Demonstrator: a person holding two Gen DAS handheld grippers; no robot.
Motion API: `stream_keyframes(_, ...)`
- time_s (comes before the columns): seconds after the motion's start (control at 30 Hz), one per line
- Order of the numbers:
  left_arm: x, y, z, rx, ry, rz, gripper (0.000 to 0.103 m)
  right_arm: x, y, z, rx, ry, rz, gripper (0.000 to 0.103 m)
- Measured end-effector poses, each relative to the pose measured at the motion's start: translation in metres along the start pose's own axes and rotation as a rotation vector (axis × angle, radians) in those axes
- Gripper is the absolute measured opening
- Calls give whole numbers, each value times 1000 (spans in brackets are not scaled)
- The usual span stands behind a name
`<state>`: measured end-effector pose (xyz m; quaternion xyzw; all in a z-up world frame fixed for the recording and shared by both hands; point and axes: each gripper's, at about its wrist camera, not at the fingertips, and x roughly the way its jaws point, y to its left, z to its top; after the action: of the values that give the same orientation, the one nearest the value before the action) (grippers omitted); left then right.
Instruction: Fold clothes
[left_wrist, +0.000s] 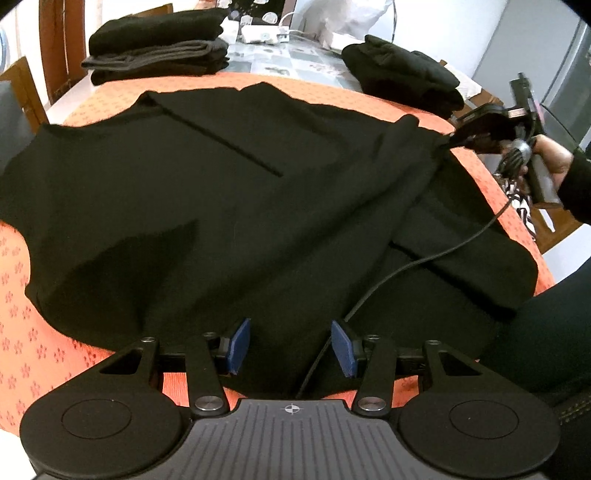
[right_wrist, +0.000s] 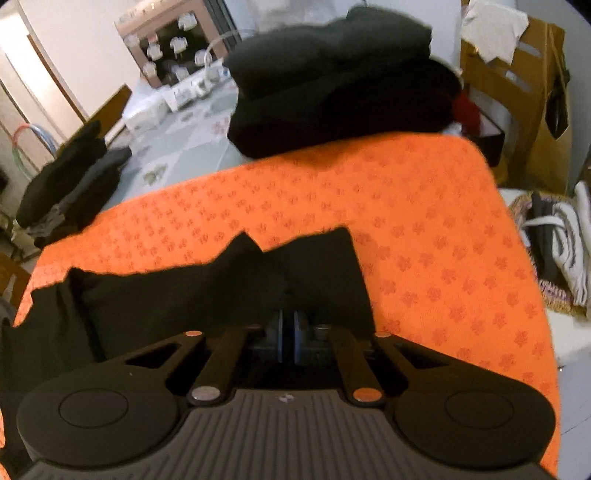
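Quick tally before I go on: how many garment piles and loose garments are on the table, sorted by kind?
Spread-out black garment, pinched by the right gripper: 1
Folded stack, far left: 1
Dark pile, far right: 1
Total: 3
The left gripper is open and holds nothing.

Left wrist view: low at the near table edge, facing across the black garment (left_wrist: 221, 206) toward two folded stacks in the upper frame.
Right wrist view: close over the orange tablecloth (right_wrist: 424, 229), facing the folded black pile (right_wrist: 340, 92) at upper centre.
Shared: tablecloth, garment and both stacks; the right gripper (left_wrist: 448, 142) shows at the left view's right edge.
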<state>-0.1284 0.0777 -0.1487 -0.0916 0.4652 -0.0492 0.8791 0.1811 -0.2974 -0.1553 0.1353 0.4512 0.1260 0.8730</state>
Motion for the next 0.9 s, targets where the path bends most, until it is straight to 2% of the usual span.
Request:
stream_keyframes(0.13,-1,3,-2,-8,0,-6,52,-15,-17,-6,40,7,-13,7)
stream_keyframes(0.23,-7,7,-1,-14,-13,-6,52,-10,-28,-17,33,41,-33,8)
stream_keyframes(0.3,-16,10,1,-21,-31,-2,52,-13,-30,-18,24,37,-47,16)
stream_keyframes(0.33,-21,13,2,-37,-43,0,52,-15,-28,-16,9,25,-62,25)
stream_keyframes(0.37,-26,17,2,-55,-55,1,52,-19,-24,-13,-12,-1,-69,29)
stream_keyframes(0.47,-35,24,6,-98,-81,2,52,-26,-15,-3,-72,-46,-66,31)
stream_keyframes(0.6,-32,21,11,-103,-92,-14,51,-26,-10,3,-83,-53,-58,31)
stream_keyframes(0.7,-29,19,15,-107,-100,-26,50,-28,-1,-2,-98,-40,-18,31)
stream_keyframes(0.77,-19,14,17,-90,-86,-46,41,-29,12,-8,-145,-21,28,31)
stream_keyframes(0.9,2,11,19,-81,-37,-78,32,-31,40,-25,-266,15,184,31)
